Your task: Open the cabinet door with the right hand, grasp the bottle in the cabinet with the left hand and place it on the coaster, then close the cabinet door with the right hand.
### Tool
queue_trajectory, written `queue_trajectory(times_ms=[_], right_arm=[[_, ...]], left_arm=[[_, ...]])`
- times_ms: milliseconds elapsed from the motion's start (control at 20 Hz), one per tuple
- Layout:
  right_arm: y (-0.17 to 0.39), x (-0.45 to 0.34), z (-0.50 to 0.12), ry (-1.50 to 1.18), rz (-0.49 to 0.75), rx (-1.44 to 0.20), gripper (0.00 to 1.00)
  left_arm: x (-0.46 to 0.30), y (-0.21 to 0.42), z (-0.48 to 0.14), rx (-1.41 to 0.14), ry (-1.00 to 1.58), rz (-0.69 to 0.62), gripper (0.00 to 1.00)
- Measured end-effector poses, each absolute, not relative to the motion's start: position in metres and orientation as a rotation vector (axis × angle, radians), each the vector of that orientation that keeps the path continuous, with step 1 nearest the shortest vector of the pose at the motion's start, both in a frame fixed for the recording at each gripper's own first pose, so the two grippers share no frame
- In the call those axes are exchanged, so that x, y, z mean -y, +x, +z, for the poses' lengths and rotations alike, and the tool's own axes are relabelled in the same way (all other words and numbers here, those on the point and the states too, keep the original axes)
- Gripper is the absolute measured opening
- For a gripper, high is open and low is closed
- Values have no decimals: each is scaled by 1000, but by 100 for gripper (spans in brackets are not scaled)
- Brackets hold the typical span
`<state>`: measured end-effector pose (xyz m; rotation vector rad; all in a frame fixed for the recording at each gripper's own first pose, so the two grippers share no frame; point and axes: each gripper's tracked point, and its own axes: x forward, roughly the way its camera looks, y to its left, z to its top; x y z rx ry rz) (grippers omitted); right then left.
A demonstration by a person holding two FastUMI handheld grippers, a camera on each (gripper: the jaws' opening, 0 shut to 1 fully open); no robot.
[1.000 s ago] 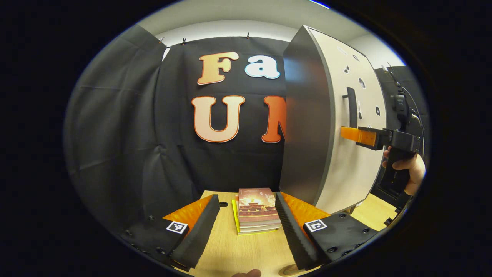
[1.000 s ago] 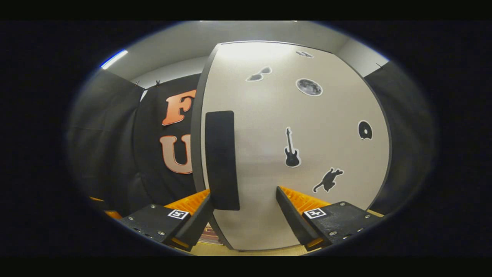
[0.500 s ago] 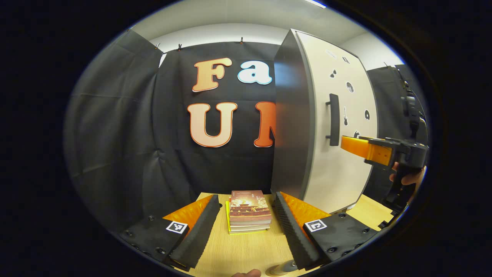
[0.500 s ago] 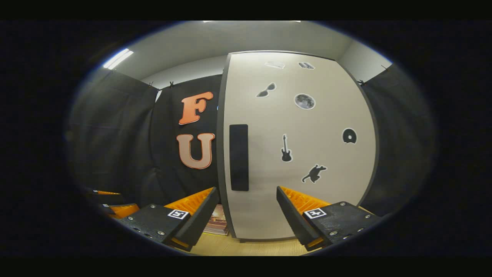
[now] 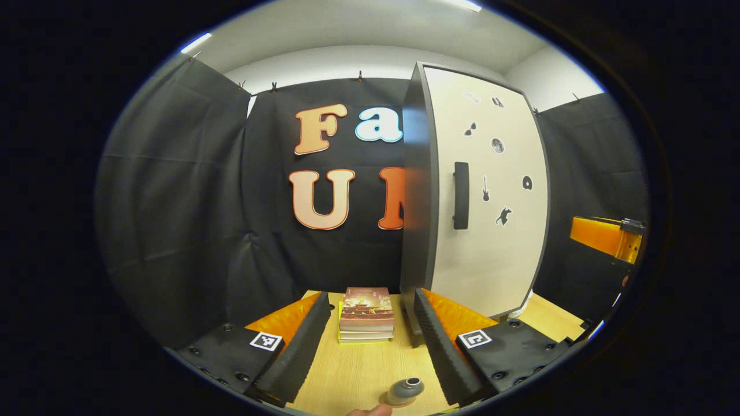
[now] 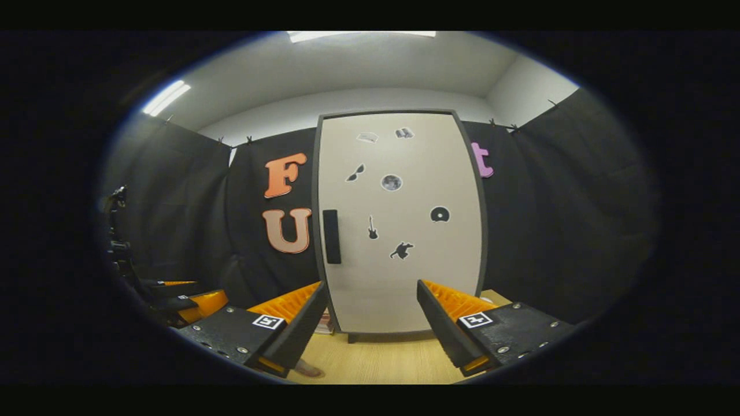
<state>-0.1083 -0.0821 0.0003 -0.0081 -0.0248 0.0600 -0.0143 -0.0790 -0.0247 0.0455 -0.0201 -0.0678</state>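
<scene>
At the booth's back, the tall beige cabinet door [image 6: 399, 225] with its upright black handle [image 6: 331, 236] stands shut, straight ahead between our right gripper's [image 6: 370, 329] spread jaws; left gripper [image 5: 370, 341] also spread, grey bottle [image 5: 404, 391] below it.

I'm working in a staged recording booth, not a real home. Black cloth [image 5: 185, 219] is clipped up as walls under a plain white ceiling with strip lights [image 6: 358, 36]. A lone pale cabinet [image 6: 399, 231] with stickers stands on a light wooden table [image 5: 358, 370], a stack of books [image 5: 366, 315] near its far edge.
</scene>
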Motion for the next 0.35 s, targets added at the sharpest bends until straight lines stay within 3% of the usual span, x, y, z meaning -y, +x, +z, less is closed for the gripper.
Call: queue_trajectory(times_ms=[350], right_arm=[[-172,107,8,-10,30,35,92]], left_arm=[[88,-53,-30,21,46,-47,95]])
